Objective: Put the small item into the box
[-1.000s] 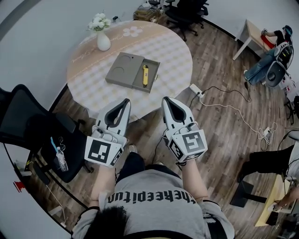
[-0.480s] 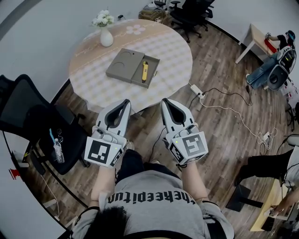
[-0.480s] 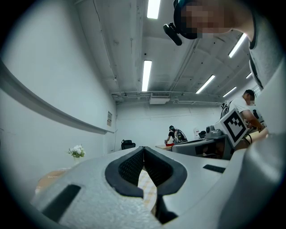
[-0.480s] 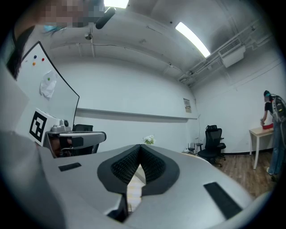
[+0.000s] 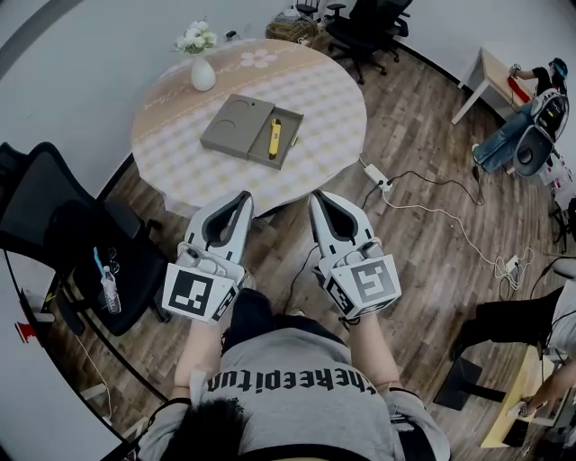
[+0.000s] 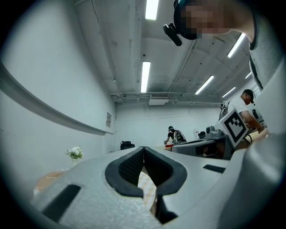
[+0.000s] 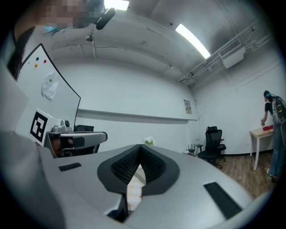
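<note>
An open flat grey box [image 5: 237, 125] lies on the round table [image 5: 189, 162] ahead. A small yellow item [image 5: 274, 138] lies in the box's right half. Both grippers are held low, close to the person's body and short of the table's near edge. My left gripper [image 5: 243, 195] points at the table with its jaws closed tip to tip and nothing between them. My right gripper [image 5: 317, 195] is the same beside it. In the left gripper view the left gripper [image 6: 143, 149] shows its pads meeting. In the right gripper view the right gripper [image 7: 140, 146] also has its pads meeting.
A white vase of flowers [image 5: 202, 68] stands at the table's far left edge. A black office chair [image 5: 67, 236] is on the left. A power strip [image 5: 375, 173] and cables lie on the wood floor to the right. Another chair [image 5: 360, 22] stands behind the table.
The head view has shifted a little, so the table and box sit slightly further left in the picture. Both grippers keep their place and stay shut.
</note>
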`<action>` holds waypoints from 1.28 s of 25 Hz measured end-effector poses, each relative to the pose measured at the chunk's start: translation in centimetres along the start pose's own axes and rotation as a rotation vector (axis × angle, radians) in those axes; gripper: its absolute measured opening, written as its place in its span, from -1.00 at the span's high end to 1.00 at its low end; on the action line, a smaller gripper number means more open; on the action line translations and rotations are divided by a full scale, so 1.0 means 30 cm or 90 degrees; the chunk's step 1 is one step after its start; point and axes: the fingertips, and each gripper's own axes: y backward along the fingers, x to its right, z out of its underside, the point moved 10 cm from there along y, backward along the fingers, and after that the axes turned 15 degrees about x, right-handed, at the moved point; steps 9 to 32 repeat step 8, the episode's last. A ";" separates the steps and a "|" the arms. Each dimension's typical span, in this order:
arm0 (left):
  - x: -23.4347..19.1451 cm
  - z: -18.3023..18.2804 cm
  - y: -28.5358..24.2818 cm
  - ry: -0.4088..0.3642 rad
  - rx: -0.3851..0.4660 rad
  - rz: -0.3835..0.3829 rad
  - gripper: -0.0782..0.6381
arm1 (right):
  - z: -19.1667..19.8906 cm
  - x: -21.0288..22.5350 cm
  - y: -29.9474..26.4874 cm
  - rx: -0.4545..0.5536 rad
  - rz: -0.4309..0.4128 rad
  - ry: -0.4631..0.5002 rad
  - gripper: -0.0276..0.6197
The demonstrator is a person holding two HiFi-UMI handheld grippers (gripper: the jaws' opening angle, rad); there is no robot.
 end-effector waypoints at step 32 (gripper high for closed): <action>0.013 0.002 -0.012 0.000 -0.003 -0.001 0.74 | -0.011 0.015 0.006 0.007 -0.007 0.002 0.90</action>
